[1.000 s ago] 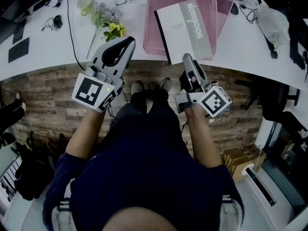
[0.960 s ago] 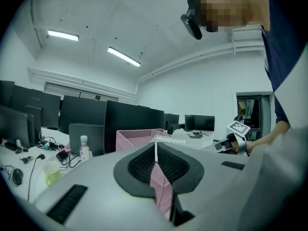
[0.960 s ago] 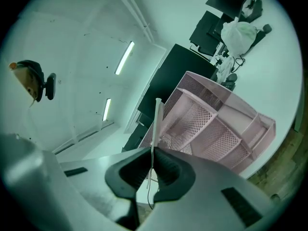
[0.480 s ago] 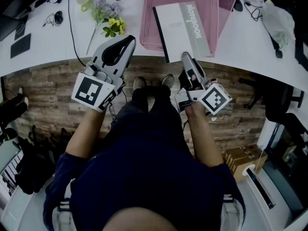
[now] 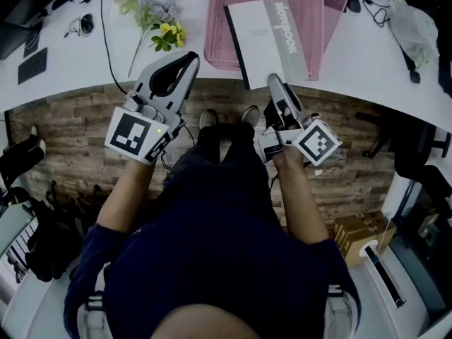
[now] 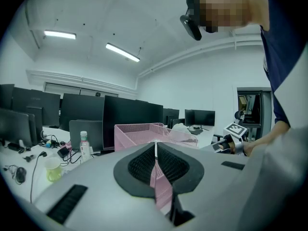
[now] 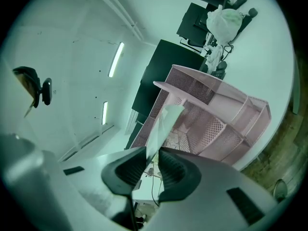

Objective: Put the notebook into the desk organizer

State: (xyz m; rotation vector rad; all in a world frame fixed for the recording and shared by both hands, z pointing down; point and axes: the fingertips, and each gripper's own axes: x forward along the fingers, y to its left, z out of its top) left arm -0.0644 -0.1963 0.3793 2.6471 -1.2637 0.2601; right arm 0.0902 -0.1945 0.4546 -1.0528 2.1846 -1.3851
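On the right gripper [image 7: 153, 150] the fingers [image 7: 134, 168] have just been opening and stand a little apart, with the near edge of the notebook [image 5: 272, 37] loose in the gap between them. On the left gripper [image 6: 155, 144] the fingers are closed together on nothing. The notebook lies cover-up in the pink mesh desk organizer [image 5: 226, 20], its near end sticking out to the edge of the white desk [image 5: 63, 83].

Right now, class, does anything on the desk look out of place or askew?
Yes: the notebook lies in the pink organizer slightly askew, its near end sticking out past the front rim to the edge of the desk.
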